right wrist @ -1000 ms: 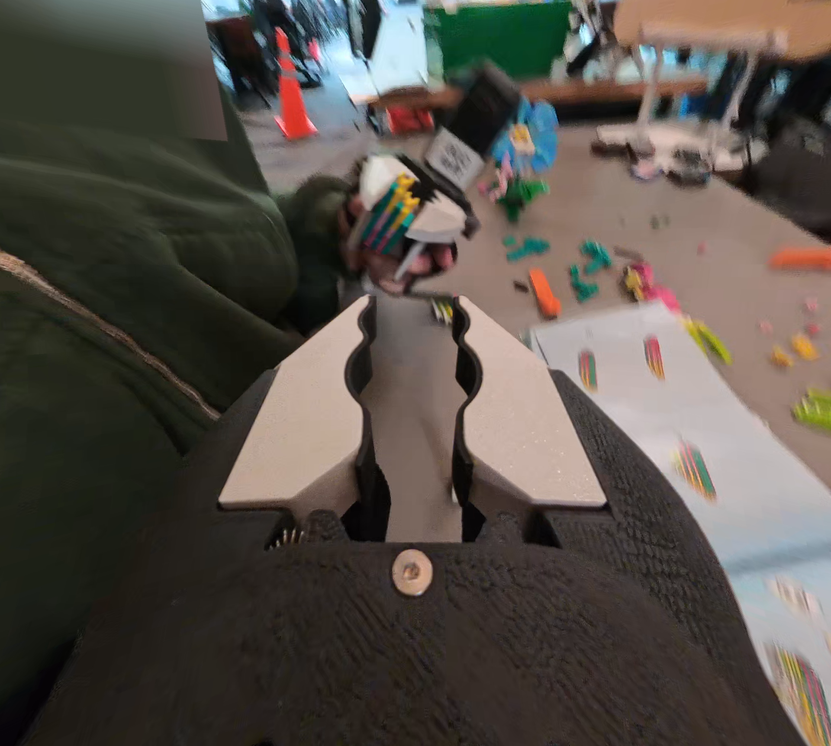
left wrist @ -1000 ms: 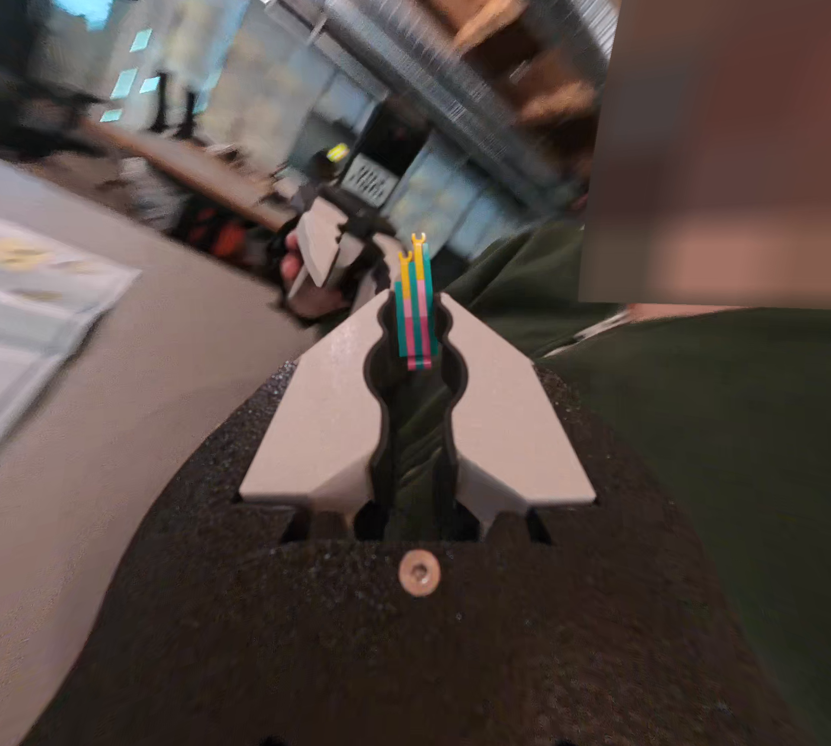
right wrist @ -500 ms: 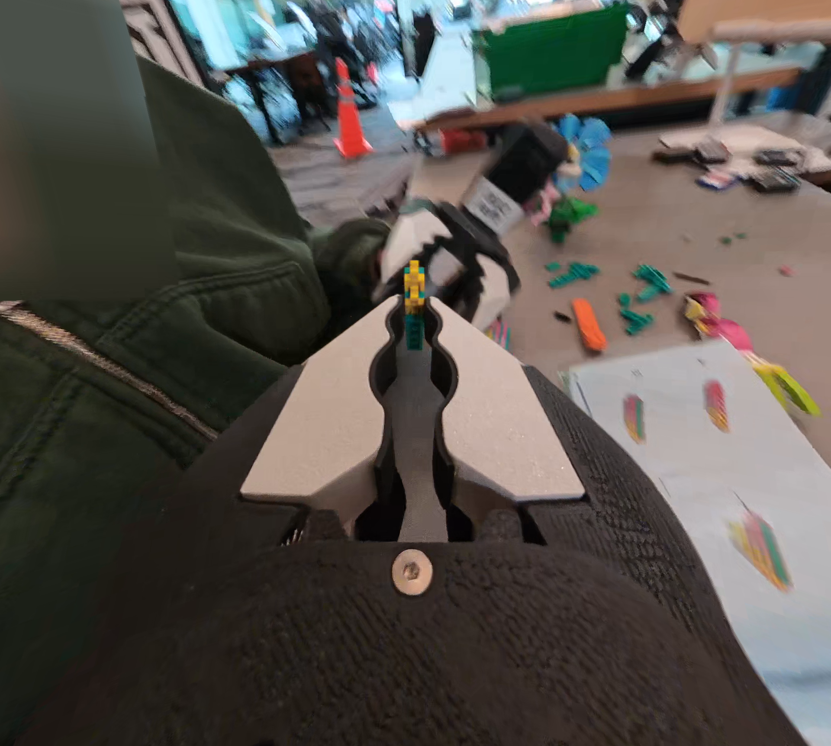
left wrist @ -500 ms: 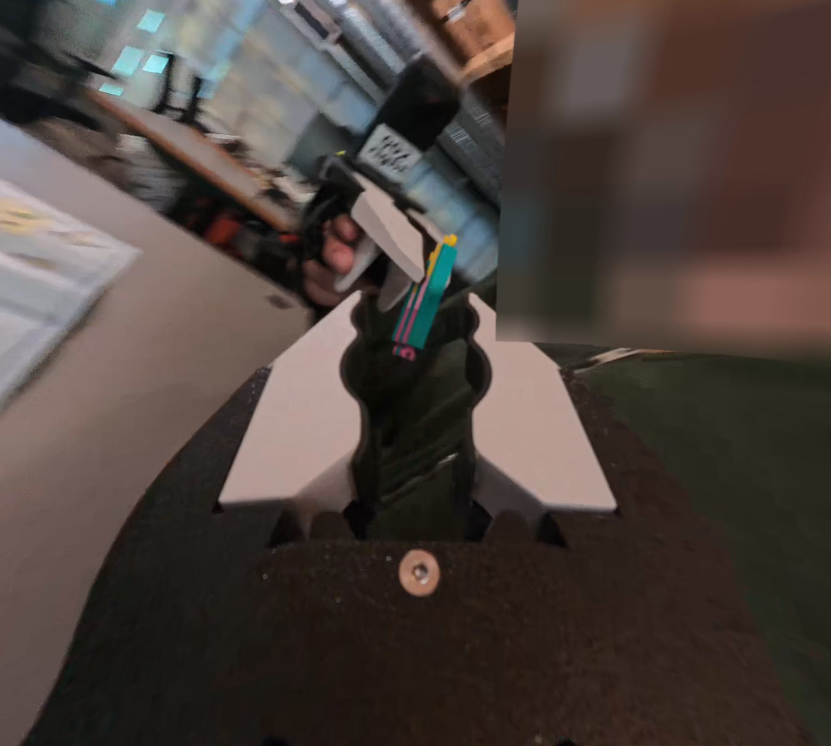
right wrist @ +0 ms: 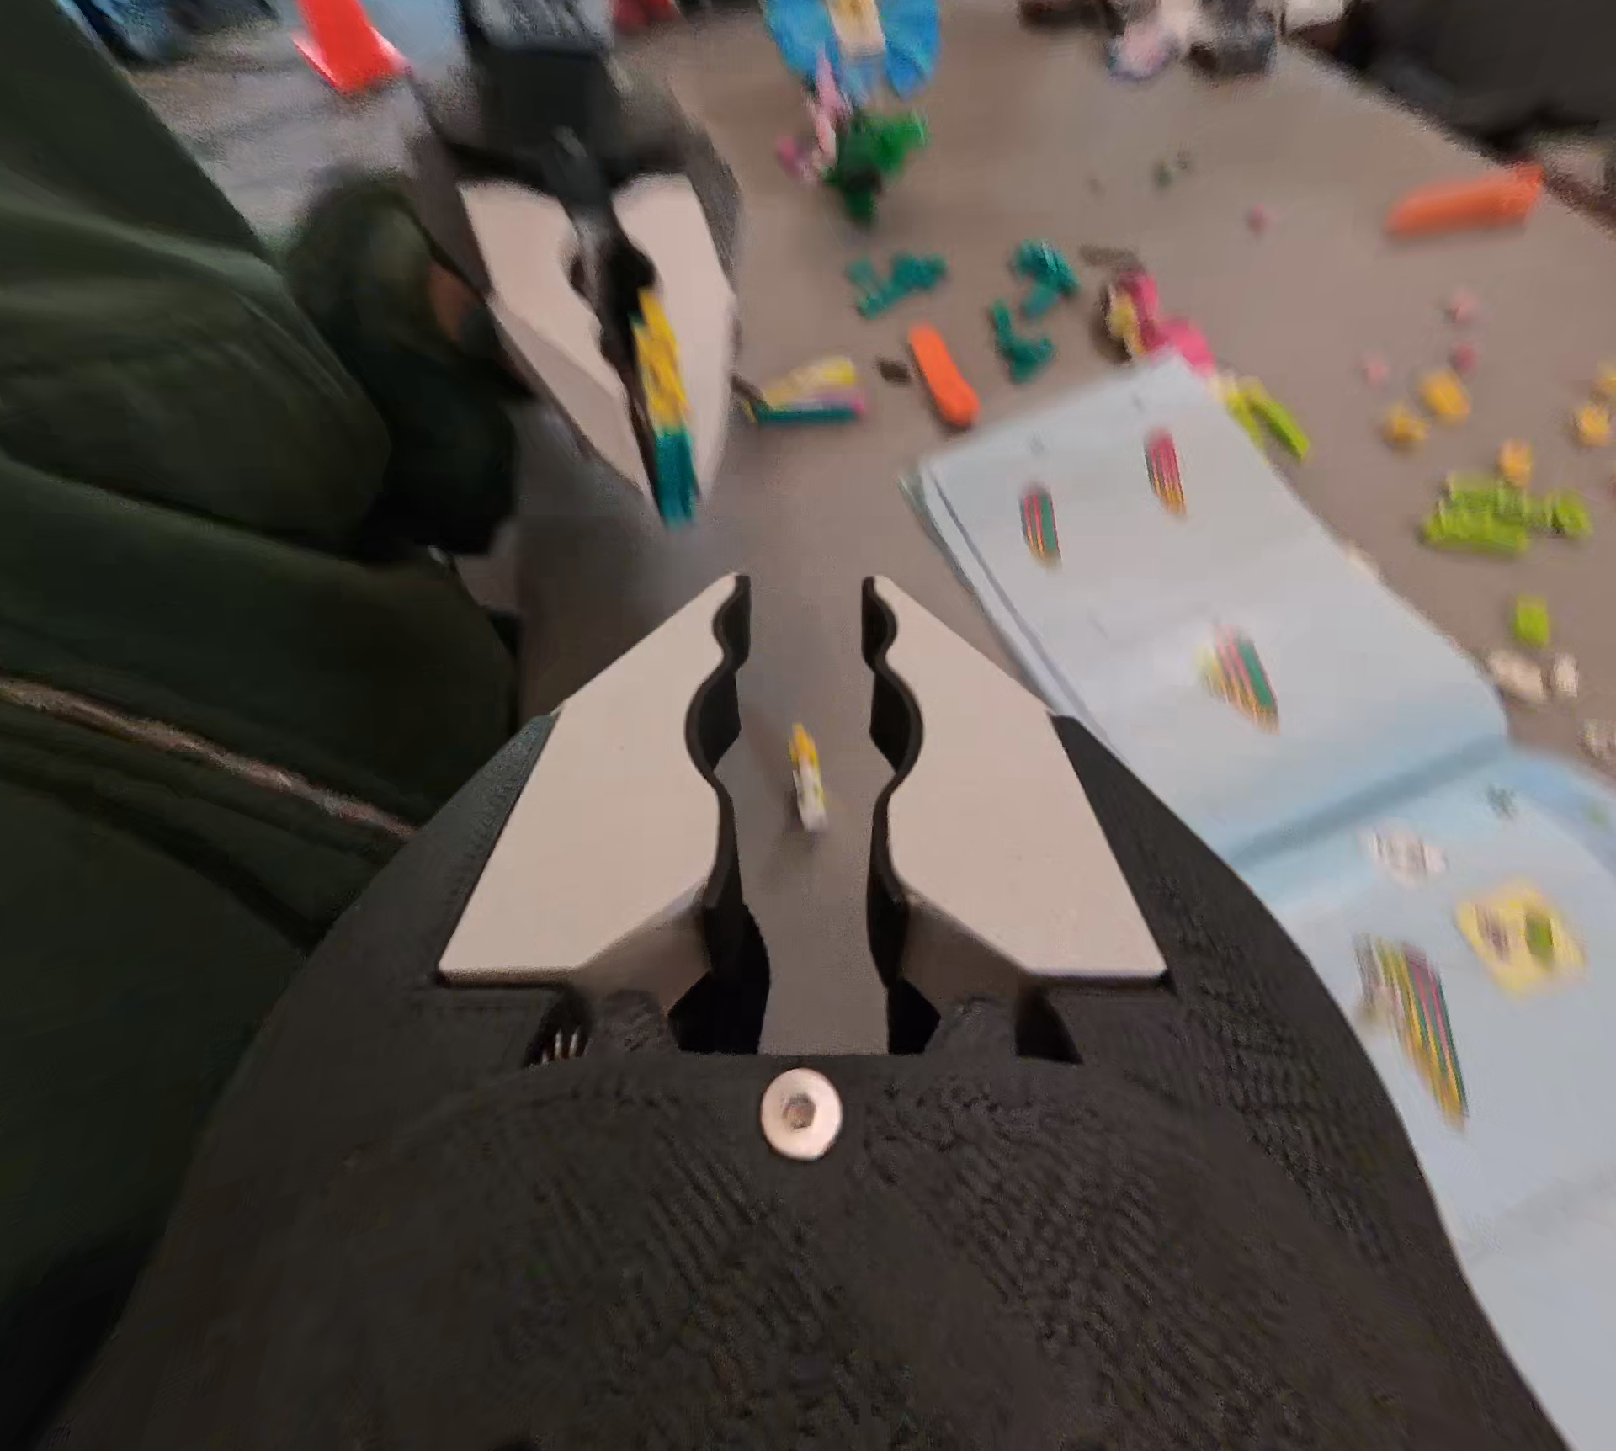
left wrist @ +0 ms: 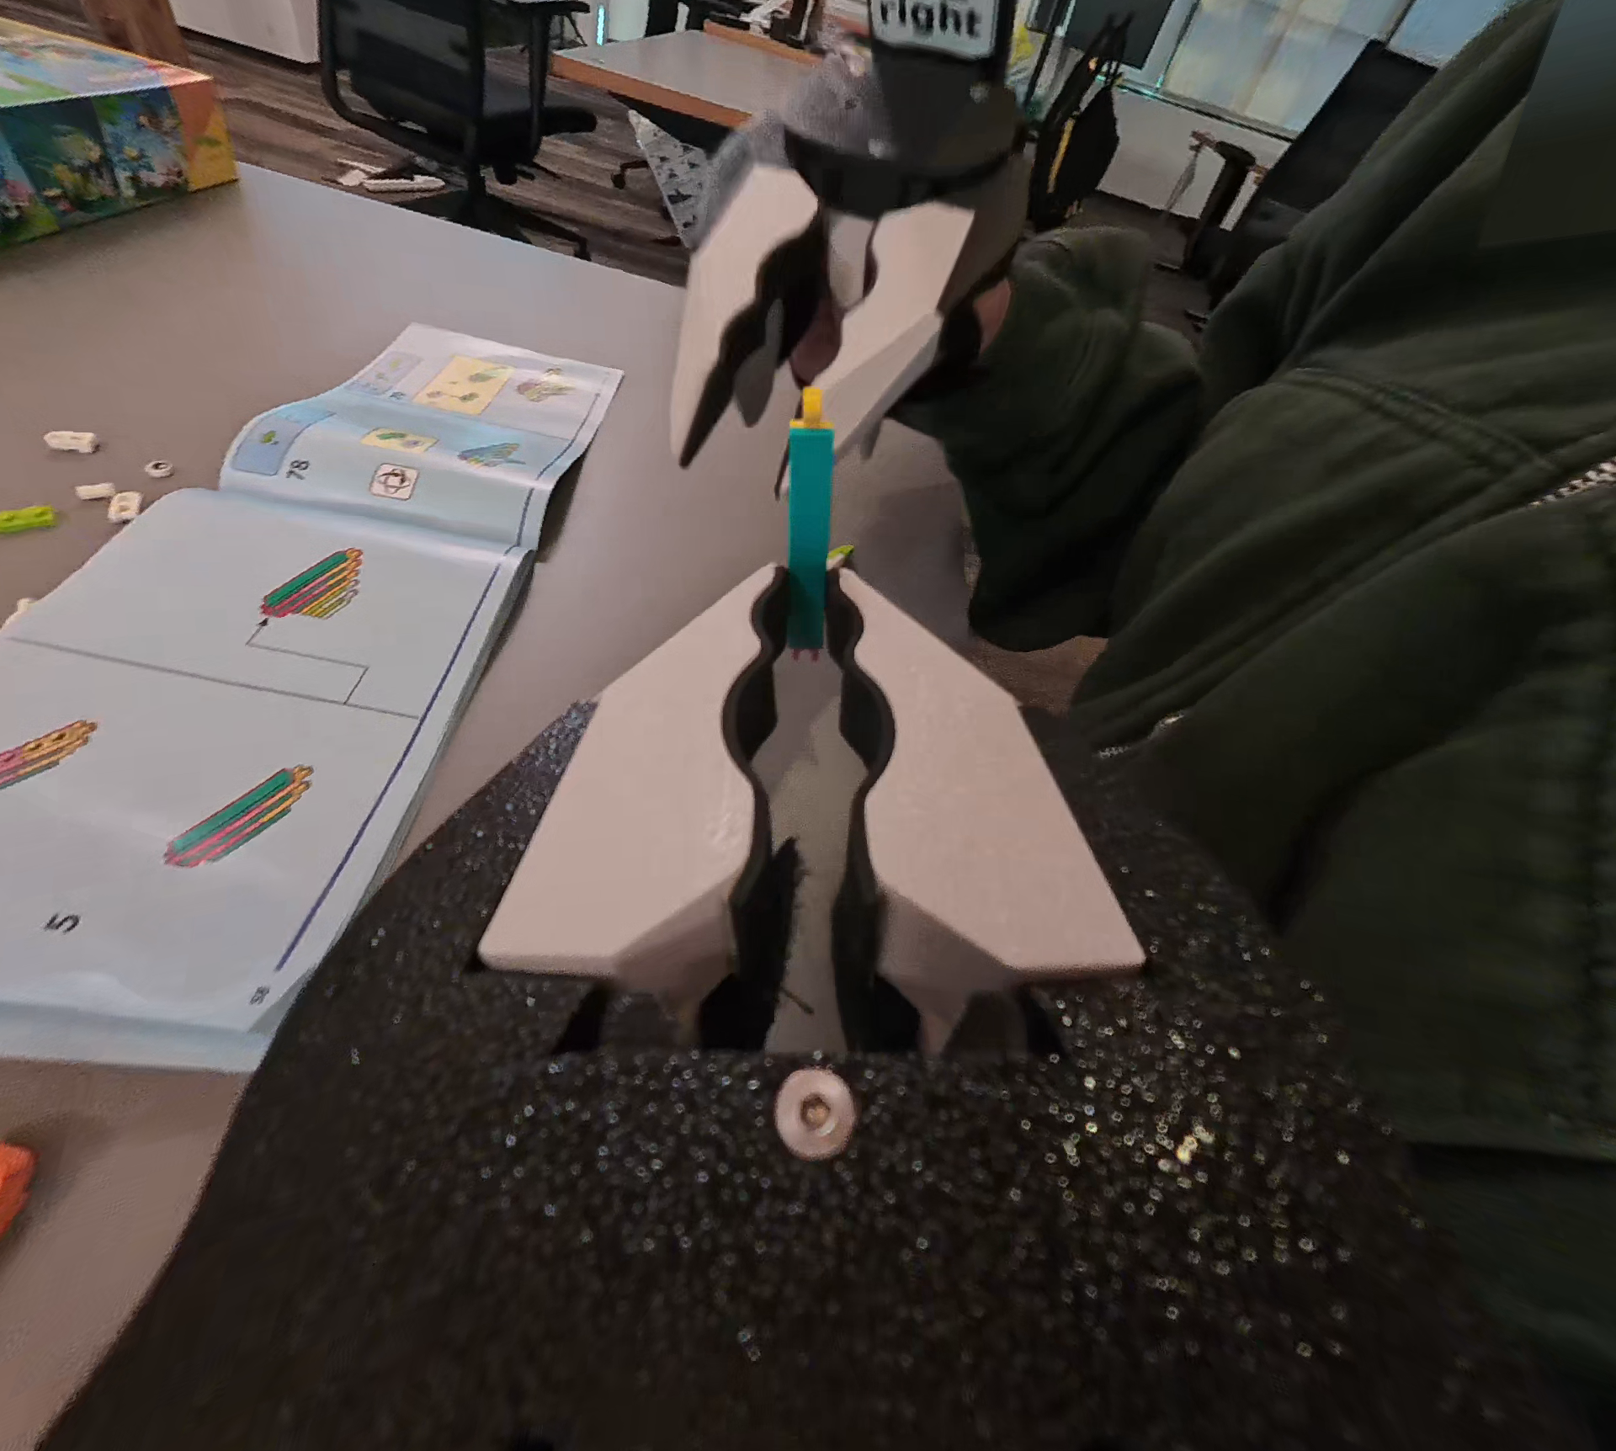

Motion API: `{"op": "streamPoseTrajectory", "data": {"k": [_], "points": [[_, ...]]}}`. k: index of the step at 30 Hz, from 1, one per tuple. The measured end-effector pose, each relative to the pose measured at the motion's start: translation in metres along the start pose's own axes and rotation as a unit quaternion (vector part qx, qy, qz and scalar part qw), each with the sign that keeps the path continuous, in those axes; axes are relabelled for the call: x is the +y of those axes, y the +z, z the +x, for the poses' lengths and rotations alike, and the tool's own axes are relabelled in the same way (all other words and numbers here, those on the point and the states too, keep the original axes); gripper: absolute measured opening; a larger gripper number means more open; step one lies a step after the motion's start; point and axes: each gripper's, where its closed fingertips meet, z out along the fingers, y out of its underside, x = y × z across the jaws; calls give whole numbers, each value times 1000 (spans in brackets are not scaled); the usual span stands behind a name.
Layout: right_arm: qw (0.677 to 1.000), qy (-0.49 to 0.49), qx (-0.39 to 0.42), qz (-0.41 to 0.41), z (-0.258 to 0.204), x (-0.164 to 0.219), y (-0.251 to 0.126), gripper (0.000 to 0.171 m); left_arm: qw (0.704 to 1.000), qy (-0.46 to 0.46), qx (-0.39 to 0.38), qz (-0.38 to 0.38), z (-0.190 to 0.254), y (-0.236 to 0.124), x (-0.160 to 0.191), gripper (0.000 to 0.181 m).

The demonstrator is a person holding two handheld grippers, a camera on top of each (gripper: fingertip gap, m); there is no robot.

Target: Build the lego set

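The left gripper (left wrist: 806, 578) has its jaws drawn narrow, tips pinching the lower end of a teal lego strip (left wrist: 808, 526) that stands up toward 12 o'clock, a yellow tip at its top. Beyond the strip, the right gripper (left wrist: 787, 395) hangs at 12 o'clock, its jaws parted, not touching the strip. The open booklet (left wrist: 262, 709) lies on the table (left wrist: 175, 290) at 9 o'clock.

In the right wrist view, the right gripper's jaws (right wrist: 804, 587) stand moderately apart with nothing held; a small yellow piece (right wrist: 806, 775) lies on the table between them. At 11 o'clock, the left gripper (right wrist: 665, 447) clamps the strip. A blue lego flower (right wrist: 853, 10) stands far off at 12 o'clock; loose pieces (right wrist: 1023, 307) scatter at 1 o'clock.
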Motion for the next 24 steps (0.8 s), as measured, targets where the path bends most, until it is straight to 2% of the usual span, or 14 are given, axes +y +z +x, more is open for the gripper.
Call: {"op": "streamPoseTrajectory", "data": {"k": [5,9,11,13,15,20,24], "points": [[989,59,40,-131,9,86,4,27,1000,-9,-8,-1,-8,-2,4,5],[987,51,45,-144,7,105,17,21,1000,-16,-3,-2,-9,1,9,5],[989,49,43,-134,7,103,22,19,1000,-15,-3,-7,-10,1,12,5],[990,41,38,-131,6,102,26,7,1000,-12,-5,-10,-11,1,14,5],[992,36,31,-117,5,93,27,7,1000,-13,-5,-5,-12,0,14,5],[993,97,-74,1,-16,16,13,7,998,-29,41,47,-3,-4,-3,5],[986,101,-129,-26,-30,-10,7,7,993,-62,81,64,5,-4,-9,5]]}}
